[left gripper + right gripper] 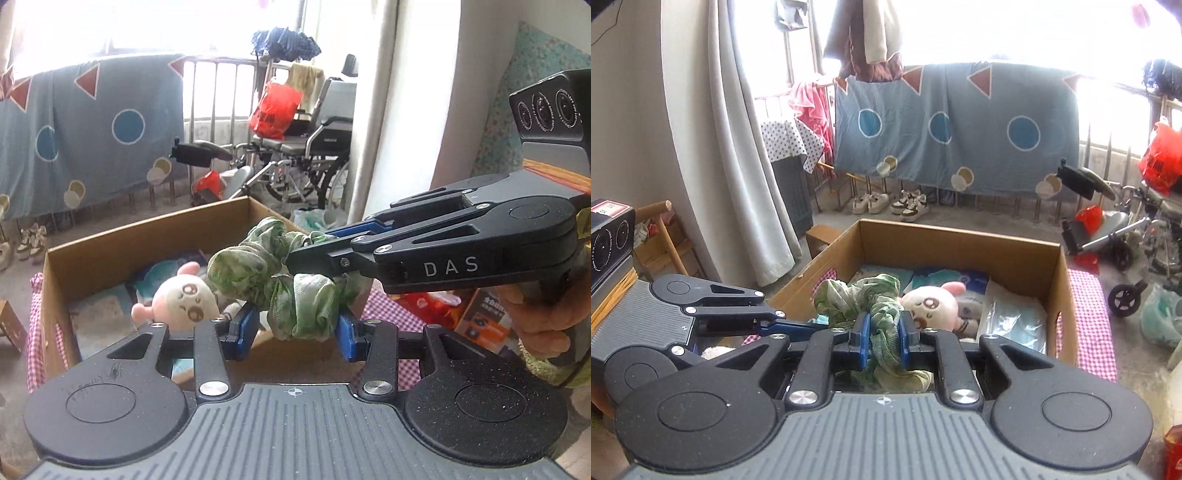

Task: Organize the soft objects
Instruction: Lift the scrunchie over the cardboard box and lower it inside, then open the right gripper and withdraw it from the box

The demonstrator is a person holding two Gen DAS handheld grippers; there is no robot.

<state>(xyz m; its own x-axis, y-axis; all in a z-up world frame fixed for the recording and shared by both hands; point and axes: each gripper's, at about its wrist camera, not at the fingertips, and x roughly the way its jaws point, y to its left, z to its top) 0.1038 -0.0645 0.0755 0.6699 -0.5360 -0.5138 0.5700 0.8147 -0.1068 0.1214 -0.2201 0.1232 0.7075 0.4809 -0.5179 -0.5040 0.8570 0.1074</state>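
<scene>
Above the near edge of the cardboard box [960, 236], a green scrunchie [258, 266] is hanging in the air between the two grippers. It is a ring of thin, crumpled cloth, mottled pale and dark green, bunched into soft puffs and sagging where nothing is holding it.

The right gripper [883, 332] is clenching one gathered section tightly between its blue pads, with a loose fold spilling down behind its fingers. In the left wrist view the left gripper [295, 326] is standing part-way apart, with the lower loop of the scrunchie lying between its blue pads; the cloth is touching the right-hand pad, but whether both pads are actually pressing on it cannot be told. A hand [546, 314] is gripping the right gripper's handle at the edge of that view.

Inside the box, a pink-and-white plush toy [932, 304] is already lying on its side among light blue packets and a clear bag, so part of the sorting appears done. The scrunchie is not yet in the box; it probably remains to be carried over the opening and let go. Whether other soft things are waiting elsewhere cannot be seen.

The box is sitting on a pink checked cloth [1089, 317], with a blue patterned sheet [960, 129] hanging behind.
</scene>
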